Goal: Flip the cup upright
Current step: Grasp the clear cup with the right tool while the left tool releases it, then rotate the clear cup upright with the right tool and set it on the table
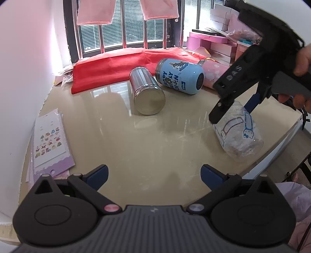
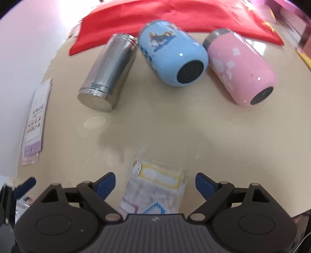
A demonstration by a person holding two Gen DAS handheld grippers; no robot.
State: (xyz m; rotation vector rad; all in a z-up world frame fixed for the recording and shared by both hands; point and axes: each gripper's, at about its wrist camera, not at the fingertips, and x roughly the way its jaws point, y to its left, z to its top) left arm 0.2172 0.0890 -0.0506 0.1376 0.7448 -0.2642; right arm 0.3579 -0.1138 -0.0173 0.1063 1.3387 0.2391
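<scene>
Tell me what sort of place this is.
Probably a room in a home, perhaps a child's room: a beige table by a barred window, pink cloths hung above it, pink boxes stacked at the side, and a sticker sheet on the table.

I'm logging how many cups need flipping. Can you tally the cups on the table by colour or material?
Stainless steel cup: 1
Light blue cup: 1
Pink cup: 1
Clear plastic cup with cartoon prints: 1
Total: 4 cups, all lying on their sides or tilted.
</scene>
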